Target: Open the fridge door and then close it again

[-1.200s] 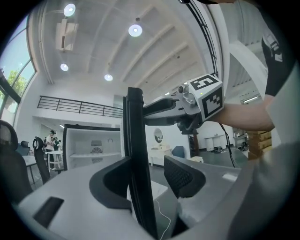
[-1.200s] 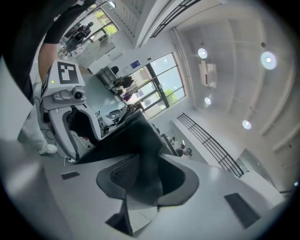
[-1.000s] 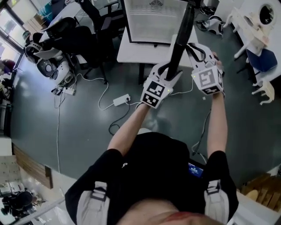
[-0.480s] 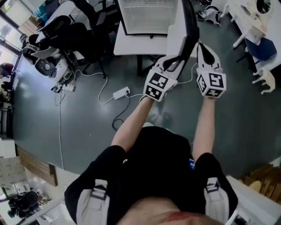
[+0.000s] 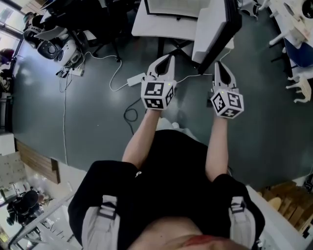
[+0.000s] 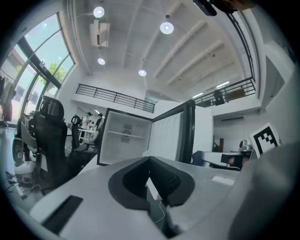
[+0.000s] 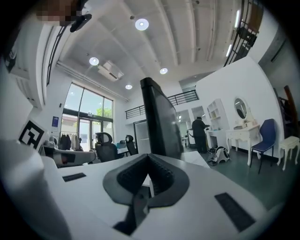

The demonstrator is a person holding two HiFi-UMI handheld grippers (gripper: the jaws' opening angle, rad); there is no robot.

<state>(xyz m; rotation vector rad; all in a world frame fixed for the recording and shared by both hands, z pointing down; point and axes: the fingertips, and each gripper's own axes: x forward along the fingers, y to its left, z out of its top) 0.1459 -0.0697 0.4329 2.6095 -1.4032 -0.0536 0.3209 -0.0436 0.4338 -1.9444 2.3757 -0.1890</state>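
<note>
The grey-green floor [image 5: 73, 117] spreads beneath both grippers, and ahead of them a small fridge [image 5: 171, 5] stands on a white table [image 5: 159, 27] with its white cavity exposed. Its fridge door [image 5: 217, 29] is swung wide open, white inner face showing and dark outer edge turned toward the person. The near end of the door lies just beyond the tips of the two grippers and between them, closer to the right one. In the left gripper view the cavity sits ahead and a little left of the jaws and the door ahead and slightly right. In the right gripper view the door's dark edge rises straight ahead above the jaws. Dark office chairs [image 5: 73, 17] stand well off to the left of the left gripper. The left gripper [image 5: 164, 61] points level toward the table with its jaws closed together and nothing between them. The right gripper [image 5: 218, 66] points level toward the door edge, jaws likewise pressed together and empty. Neither one grips the door. A white power strip [image 5: 136, 78] with its cable lies on the floor just left of the left gripper
</note>
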